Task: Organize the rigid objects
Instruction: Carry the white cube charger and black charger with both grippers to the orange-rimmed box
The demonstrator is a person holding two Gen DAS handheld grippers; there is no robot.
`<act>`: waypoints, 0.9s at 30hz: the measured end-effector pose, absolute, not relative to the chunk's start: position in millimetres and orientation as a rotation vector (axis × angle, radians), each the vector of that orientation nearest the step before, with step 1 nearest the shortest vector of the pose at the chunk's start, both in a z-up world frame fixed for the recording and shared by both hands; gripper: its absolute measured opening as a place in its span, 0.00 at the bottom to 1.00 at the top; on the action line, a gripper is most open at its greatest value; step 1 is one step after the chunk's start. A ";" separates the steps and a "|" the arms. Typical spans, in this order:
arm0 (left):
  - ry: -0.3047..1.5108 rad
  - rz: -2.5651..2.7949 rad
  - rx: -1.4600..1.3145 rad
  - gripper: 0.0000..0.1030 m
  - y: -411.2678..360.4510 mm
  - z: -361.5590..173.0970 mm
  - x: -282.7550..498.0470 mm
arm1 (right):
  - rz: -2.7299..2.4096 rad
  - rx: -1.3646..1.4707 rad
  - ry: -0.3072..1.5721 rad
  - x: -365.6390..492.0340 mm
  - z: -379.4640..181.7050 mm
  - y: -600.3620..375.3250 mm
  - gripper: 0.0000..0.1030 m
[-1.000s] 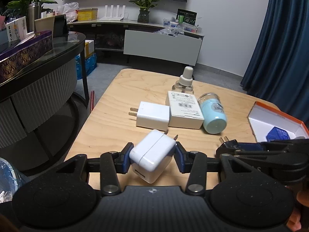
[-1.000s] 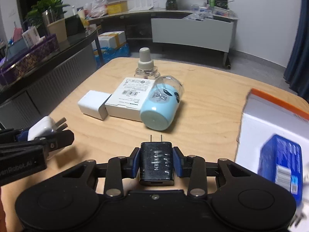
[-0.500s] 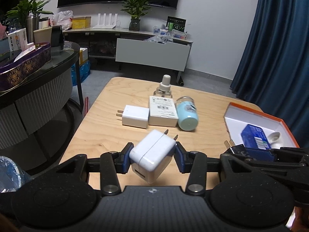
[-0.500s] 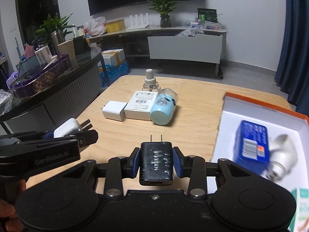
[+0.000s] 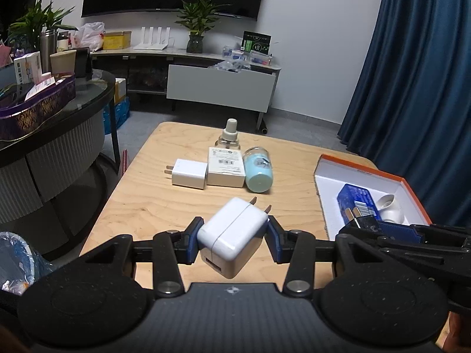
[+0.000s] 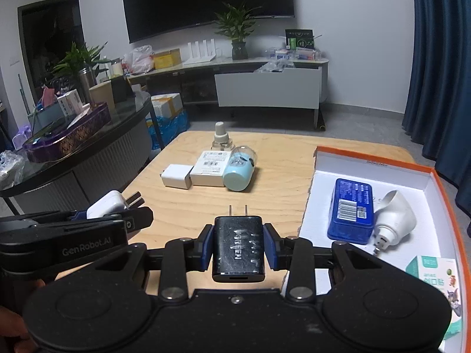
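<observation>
My left gripper (image 5: 232, 239) is shut on a white charger (image 5: 232, 235), held above the near part of the wooden table (image 5: 164, 203); it also shows in the right wrist view (image 6: 107, 206). My right gripper (image 6: 238, 244) is shut on a black charger (image 6: 238, 247), prongs forward, beside the orange-rimmed white box (image 6: 441, 176). That box (image 5: 362, 173) holds a blue tin (image 6: 350, 209), a white plug adapter (image 6: 394, 217) and a small carton (image 6: 435, 276). On the table lie a white charger (image 5: 190, 173), a white box (image 5: 226, 166), a light-blue jar (image 5: 259, 172) on its side and a small bottle (image 5: 229, 135).
A dark round glass table (image 5: 53, 117) with a purple tray (image 5: 35, 108) stands left. A TV cabinet (image 5: 220, 85) and blue curtains (image 5: 412, 73) are behind. The wooden table's left edge drops to the floor.
Both grippers have pulled back and risen with their chargers still held. The table objects look smaller and farther. The orange box and its contents have come fully into view.
</observation>
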State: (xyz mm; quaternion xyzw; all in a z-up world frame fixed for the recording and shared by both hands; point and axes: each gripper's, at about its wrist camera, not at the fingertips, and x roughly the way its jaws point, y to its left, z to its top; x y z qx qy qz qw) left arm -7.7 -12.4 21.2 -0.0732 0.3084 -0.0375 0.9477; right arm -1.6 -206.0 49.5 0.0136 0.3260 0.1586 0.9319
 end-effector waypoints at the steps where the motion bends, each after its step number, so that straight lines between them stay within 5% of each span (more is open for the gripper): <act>1: 0.625 -0.077 -0.146 0.44 -13.8 22.6 -8.9 | 0.322 0.029 0.664 -3.4 50.8 -207.6 0.42; 27: 0.677 -0.182 -0.126 0.44 -57.0 33.2 8.9 | 0.206 0.052 0.691 -0.5 59.1 -252.5 0.42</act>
